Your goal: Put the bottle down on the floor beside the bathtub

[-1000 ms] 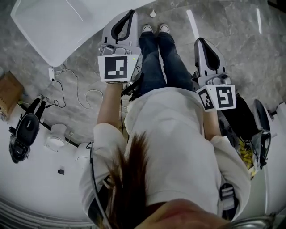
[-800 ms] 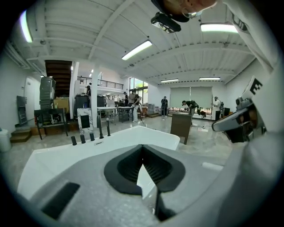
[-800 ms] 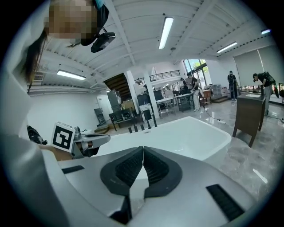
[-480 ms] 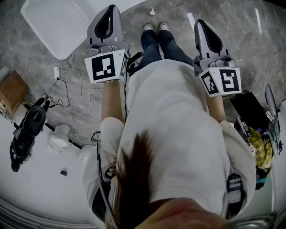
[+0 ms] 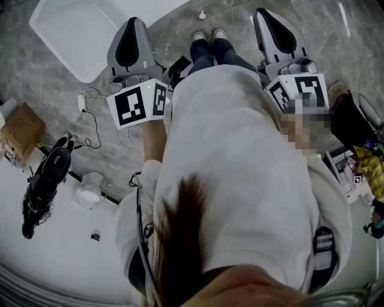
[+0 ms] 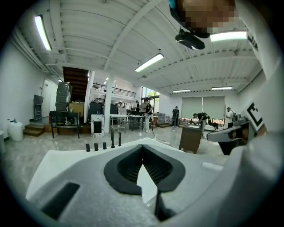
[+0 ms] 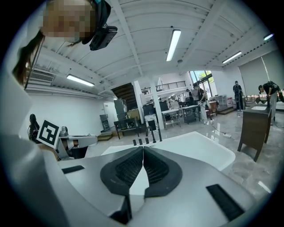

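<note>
Head view, looking steeply down. A person (image 5: pixel 240 180) in a pale top is standing on a grey marble floor (image 5: pixel 312 42) and is holding one gripper in each hand, level with the torso.

The bottle (image 5: pixel 202 15) is appearing only as a small white item with a narrower top. It is standing on the floor just beyond the toes of the person's shoes (image 5: pixel 207 37), near the slanting edge of the white bathtub (image 5: pixel 66 36) but not touching it. It is too small here to give its label, cap or contents. Neither gripper is touching it; both are well apart from it.

The left gripper (image 5: pixel 133 24) is showing its jaws pressed together along their whole ribbed length, with nothing between them; its own view (image 6: pixel 143 156) is looking over the bathtub's rim (image 6: pixel 66 155) towards a row of black taps (image 6: pixel 112 139).

The right gripper (image 5: pixel 264 15) is likewise holding its jaws fully together and is gripping nothing; its own view (image 7: pixel 143 155) is showing the same bathtub (image 7: pixel 199 148) and taps (image 7: pixel 146 140) beyond the closed pads.

The bottle is not appearing in either gripper view.
</note>
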### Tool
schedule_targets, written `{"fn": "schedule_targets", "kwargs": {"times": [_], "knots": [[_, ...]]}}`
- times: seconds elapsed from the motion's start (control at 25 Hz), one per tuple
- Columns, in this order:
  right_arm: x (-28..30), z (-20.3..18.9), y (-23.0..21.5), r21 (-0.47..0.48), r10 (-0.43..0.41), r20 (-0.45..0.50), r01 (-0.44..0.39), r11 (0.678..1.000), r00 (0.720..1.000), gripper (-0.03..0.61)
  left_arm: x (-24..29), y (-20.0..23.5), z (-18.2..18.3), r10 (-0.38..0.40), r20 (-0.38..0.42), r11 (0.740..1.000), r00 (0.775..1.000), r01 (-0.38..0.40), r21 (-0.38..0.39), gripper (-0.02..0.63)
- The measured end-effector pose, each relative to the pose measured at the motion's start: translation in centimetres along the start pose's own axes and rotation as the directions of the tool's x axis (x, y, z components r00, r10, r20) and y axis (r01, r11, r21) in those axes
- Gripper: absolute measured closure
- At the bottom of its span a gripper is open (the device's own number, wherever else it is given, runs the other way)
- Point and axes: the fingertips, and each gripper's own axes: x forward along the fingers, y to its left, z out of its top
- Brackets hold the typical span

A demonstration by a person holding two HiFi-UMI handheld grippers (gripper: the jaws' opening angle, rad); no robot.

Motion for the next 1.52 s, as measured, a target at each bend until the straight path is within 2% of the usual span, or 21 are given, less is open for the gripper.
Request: {"fn": "schedule_targets", "kwargs": {"times": [0.56,0.96,1.52], "knots": [[0.1,2.6,1.4,-0.010,-0.005,0.033,0.006,1.000,0.999,0.565,-2.6,0.5,1.6,-0.035,0.043,0.998,0.998,0.038,-0.049,0.600],[-0.3,3.8,0.6,-0.009,-0.030,0.068,0.031,0.999,0.997,0.565,-3.4,1.2,2.5,0.000,0.056,0.999,0.998,0.003,-0.052,0.600],[-2.1,4.0,0.7,0.022,-0.067,0.095,0.065,0.998,0.993,0.565,-3.9,0.1,3.4,-0.037,0.065,0.999,0.997,0.039,-0.032,0.600]]}}
